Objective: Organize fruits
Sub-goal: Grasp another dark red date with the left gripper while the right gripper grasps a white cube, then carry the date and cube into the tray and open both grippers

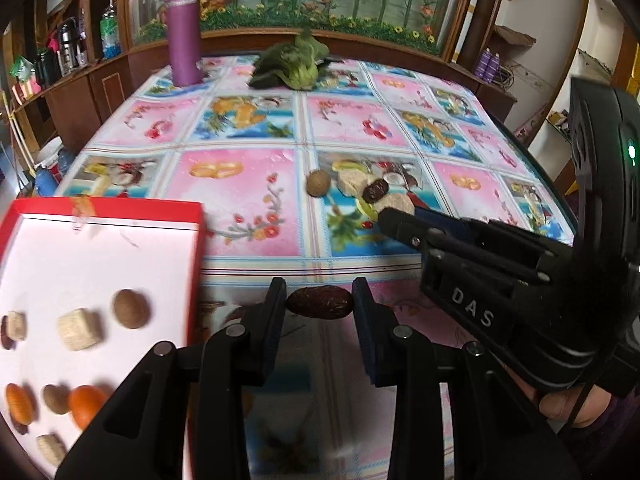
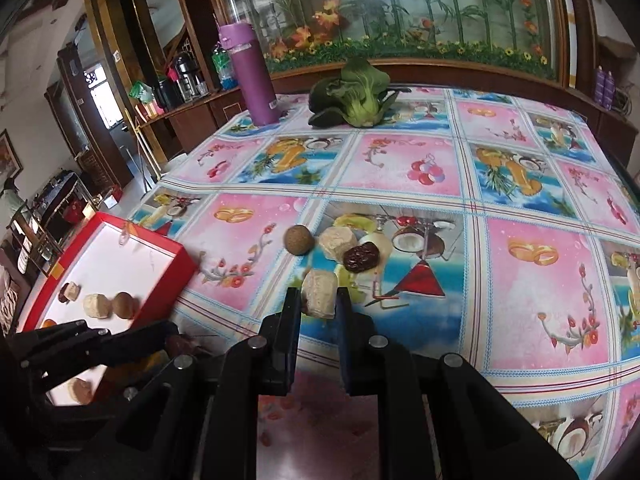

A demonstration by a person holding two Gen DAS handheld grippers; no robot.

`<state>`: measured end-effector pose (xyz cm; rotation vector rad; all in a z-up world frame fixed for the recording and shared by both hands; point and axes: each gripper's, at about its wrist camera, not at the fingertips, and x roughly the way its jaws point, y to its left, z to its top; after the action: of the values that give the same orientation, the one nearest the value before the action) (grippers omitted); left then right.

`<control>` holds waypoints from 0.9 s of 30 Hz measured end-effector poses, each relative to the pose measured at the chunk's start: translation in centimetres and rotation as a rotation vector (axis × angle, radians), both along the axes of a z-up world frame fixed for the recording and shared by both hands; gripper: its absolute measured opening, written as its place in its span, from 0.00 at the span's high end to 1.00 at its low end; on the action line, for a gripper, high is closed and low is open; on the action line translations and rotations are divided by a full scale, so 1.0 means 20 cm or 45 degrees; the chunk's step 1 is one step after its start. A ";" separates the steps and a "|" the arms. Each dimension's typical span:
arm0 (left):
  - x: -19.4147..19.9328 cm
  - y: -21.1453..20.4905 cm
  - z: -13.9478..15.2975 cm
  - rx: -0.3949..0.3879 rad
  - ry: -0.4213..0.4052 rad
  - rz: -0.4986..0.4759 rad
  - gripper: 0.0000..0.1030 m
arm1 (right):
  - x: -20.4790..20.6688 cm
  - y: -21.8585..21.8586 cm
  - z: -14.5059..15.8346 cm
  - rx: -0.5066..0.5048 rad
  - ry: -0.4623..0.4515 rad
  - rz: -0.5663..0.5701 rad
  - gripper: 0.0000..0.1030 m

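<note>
Left gripper [image 1: 319,300] pinches a dark date [image 1: 320,301] by its two ends, so the date's long axis runs crosswise from finger to finger. The red tray [image 1: 120,209] lies to this gripper's left, just beside it, already holding pale blocks, brown nuts and orange fruits; the date hangs over the cloth, outside the tray's near wall. Judged next move: carry the date leftward over that wall.

Right gripper [image 2: 318,300] reaches forward and low over the table [image 2: 520,280], its fingers closed against the sides of a pale block [image 2: 320,290]; whether the block is lifted cannot be told. Just beyond it lie a second pale block [image 2: 338,242], a dark date [image 2: 362,257] touching that block, and a round nut [image 2: 298,239] slightly apart. The left gripper is the nearer to the tray; the right is well apart from it.
</note>
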<state>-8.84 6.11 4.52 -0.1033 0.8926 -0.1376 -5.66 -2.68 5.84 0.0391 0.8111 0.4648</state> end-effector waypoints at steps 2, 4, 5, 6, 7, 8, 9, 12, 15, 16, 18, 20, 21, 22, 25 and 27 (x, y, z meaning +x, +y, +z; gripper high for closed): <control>-0.03 0.04 0.04 -0.002 -0.030 0.017 0.66 | -0.03 0.03 0.03 0.040 0.010 0.036 0.85; -0.08 0.11 0.10 0.018 -0.073 0.057 0.65 | -0.07 0.08 0.05 0.058 0.006 0.070 0.85; -0.11 0.16 0.12 0.021 -0.093 0.081 0.65 | -0.09 0.13 0.06 0.064 0.007 0.101 0.85; -0.12 0.19 0.14 0.024 -0.103 0.097 0.66 | -0.11 0.17 0.07 0.066 0.008 0.122 0.85; -0.15 0.25 0.15 0.034 -0.119 0.129 0.65 | -0.13 0.21 0.08 0.068 0.007 0.147 0.85; -0.18 0.30 0.17 0.046 -0.131 0.166 0.65 | -0.15 0.27 0.10 0.068 0.004 0.181 0.85; -0.19 0.34 0.17 0.053 -0.136 0.189 0.65 | -0.16 0.31 0.11 0.069 0.002 0.205 0.85; -0.23 0.52 0.18 0.073 -0.140 0.291 0.65 | -0.19 0.46 0.14 0.069 0.004 0.273 0.85; -0.24 0.70 0.16 0.094 -0.105 0.399 0.65 | -0.18 0.62 0.13 0.046 0.015 0.324 0.86; -0.23 0.74 0.14 0.103 -0.090 0.420 0.65 | -0.17 0.65 0.13 0.036 0.016 0.333 0.86; -0.21 0.83 0.11 0.125 -0.051 0.458 0.65 | -0.13 0.75 0.11 0.013 0.043 0.351 0.86; -0.17 0.91 0.07 0.109 -0.009 0.485 0.65 | -0.10 0.82 0.08 0.006 0.084 0.358 0.86; -0.15 0.93 0.05 0.121 0.007 0.493 0.65 | -0.08 0.85 0.07 0.003 0.099 0.365 0.86; -0.14 0.94 0.04 0.126 0.017 0.504 0.65 | -0.07 0.88 0.06 -0.006 0.108 0.373 0.86; -0.10 0.97 0.00 0.130 0.051 0.511 0.65 | -0.06 0.97 0.02 -0.052 0.122 0.393 0.85; -0.08 0.98 -0.02 0.138 0.067 0.510 0.65 | -0.06 1.01 0.01 -0.063 0.131 0.408 0.85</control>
<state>-10.53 25.73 4.20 -0.1831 0.9137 0.2871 -6.79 17.45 6.10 -0.1155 0.9340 0.7493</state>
